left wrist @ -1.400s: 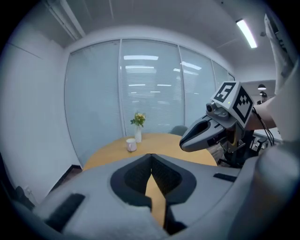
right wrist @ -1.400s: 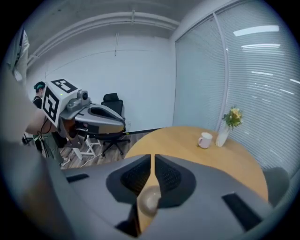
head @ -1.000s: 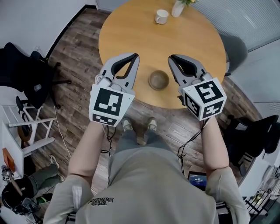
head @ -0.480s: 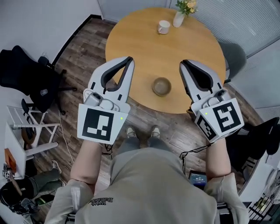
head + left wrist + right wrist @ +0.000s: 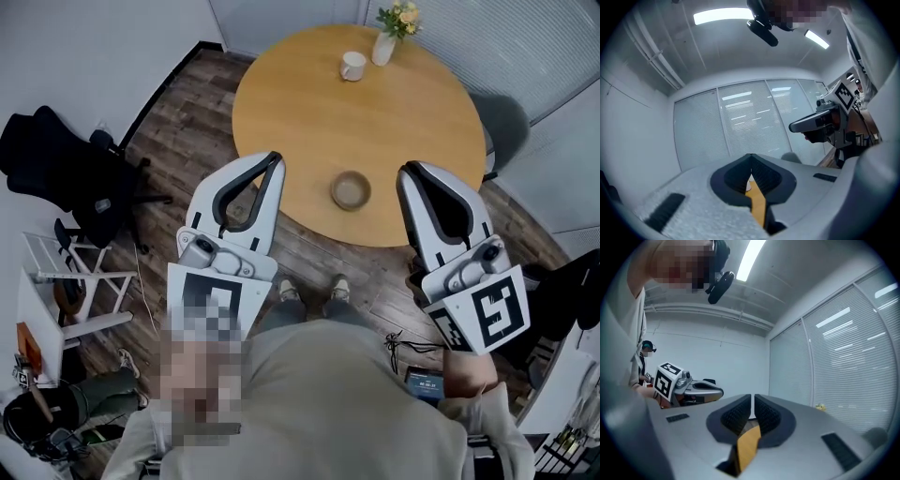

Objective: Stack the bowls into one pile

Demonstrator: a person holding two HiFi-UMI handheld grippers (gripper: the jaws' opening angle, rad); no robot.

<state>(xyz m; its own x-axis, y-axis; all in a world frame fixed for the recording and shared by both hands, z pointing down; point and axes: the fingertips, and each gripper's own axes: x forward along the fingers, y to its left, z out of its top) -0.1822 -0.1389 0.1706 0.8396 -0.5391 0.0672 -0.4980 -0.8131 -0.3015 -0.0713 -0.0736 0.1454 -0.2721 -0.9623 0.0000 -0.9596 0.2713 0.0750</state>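
Left claw (image 5: pixel 271 159) and right claw (image 5: pixel 410 172) are closed, empty; bowl pile (image 5: pixel 351 190) count unclear.

round wooden table (image 5: pixel 309 103) on dark plank floor (image 5: pixel 178 122); black office chair (image 5: pixel 66 173) left, blinds (image 5: pixel 525 47) beyond.

The table (image 5: pixel 309 112) is showing a smooth, matt wooden top, and the floor (image 5: pixel 178 112) rougher, greyish wood planks. The bowl (image 5: pixel 351 190) is looking glazed and slightly shiny. The left gripper (image 5: pixel 275 157) and the right gripper (image 5: pixel 410 171) are showing matt grey plastic, with ribbed black pads (image 5: pixel 734 418).
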